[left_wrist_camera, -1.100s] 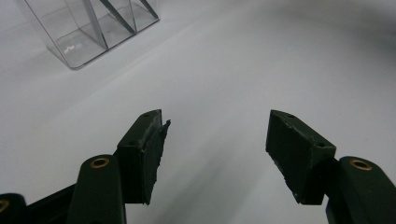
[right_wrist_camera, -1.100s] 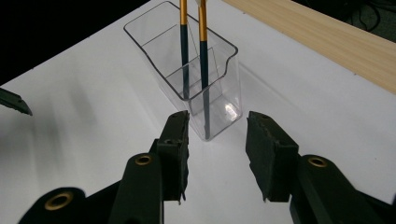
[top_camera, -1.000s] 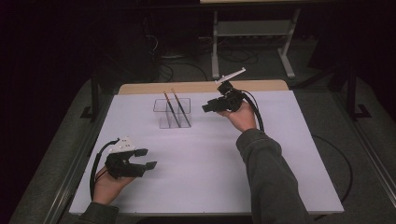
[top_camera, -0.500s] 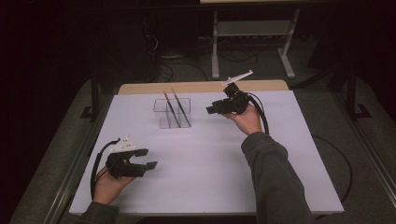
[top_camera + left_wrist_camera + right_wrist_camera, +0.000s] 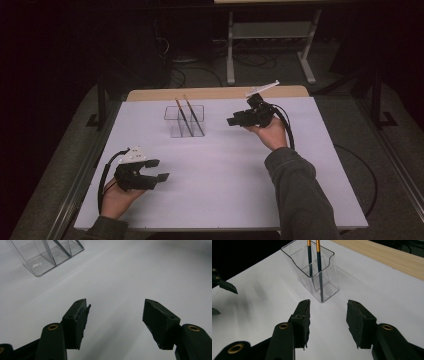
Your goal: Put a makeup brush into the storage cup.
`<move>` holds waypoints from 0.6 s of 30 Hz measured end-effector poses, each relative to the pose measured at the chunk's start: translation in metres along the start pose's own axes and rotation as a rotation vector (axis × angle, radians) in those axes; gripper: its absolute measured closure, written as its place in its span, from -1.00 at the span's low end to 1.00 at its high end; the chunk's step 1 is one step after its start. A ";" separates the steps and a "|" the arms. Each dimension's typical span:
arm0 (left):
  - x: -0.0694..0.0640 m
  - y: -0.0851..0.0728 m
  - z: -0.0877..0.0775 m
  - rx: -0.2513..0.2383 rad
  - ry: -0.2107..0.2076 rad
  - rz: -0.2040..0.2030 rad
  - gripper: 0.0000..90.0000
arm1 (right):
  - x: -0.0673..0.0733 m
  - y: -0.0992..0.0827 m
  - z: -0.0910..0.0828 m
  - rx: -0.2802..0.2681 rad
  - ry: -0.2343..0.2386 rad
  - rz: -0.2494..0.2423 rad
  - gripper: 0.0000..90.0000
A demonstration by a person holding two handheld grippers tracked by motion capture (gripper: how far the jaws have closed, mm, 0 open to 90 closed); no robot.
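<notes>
Between the right gripper's [image 5: 327, 322] jaws nothing is held: both black pads stand apart over bare white table [image 5: 220, 190], and they have just been opening wider. Compared with a second ago, the right hand [image 5: 272, 132] has slid a little to the right and nearer, away from the clear holder [image 5: 185, 120], which stands at the far middle of the table. Two brushes [image 5: 319, 267] with gold ferrules and dark handles lean inside the holder, side by side, tips out past the rim. Judged from this, a brush has been let go into the holder and the hand is backing off, so that placement looks done. Right gripper points leftward at the holder, held off the surface, palm under the body, forearm in a grey sleeve [image 5: 300, 195] reaching in from the near edge, cable looping behind the wrist. At near left, the left gripper [image 5: 115, 322] is empty too, jaws spread wide, unchanged in place from the earlier pictures, aimed rightward and slightly far across bare table, with the holder's corner far ahead of it. Left hand [image 5: 115, 200] rests low at the near edge.
</notes>
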State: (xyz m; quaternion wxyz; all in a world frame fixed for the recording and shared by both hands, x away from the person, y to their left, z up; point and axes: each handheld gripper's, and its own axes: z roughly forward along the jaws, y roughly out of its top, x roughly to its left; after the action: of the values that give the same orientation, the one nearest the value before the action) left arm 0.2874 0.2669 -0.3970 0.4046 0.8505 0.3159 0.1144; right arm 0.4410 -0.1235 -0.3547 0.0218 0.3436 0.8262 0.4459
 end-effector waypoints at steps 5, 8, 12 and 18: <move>-0.002 0.001 0.001 -0.006 -0.005 -0.003 -0.21 | 0.000 -0.009 -0.004 -0.007 0.003 0.007 0.14; -0.002 0.002 0.000 -0.007 -0.008 -0.004 -0.22 | 0.000 -0.014 -0.006 -0.019 0.004 0.012 0.11; -0.003 0.002 0.001 -0.012 -0.008 -0.003 -0.23 | 0.002 -0.020 -0.010 -0.018 0.004 0.004 0.08; -0.003 0.003 0.001 -0.005 -0.006 0.002 -0.25 | 0.006 -0.030 -0.016 -0.031 -0.001 -0.012 0.01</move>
State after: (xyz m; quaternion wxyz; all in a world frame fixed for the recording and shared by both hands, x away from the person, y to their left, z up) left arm 0.2867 0.2625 -0.3955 0.4075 0.8502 0.3135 0.1130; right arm 0.4152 -0.1422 -0.3661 0.0303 0.3385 0.8213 0.4583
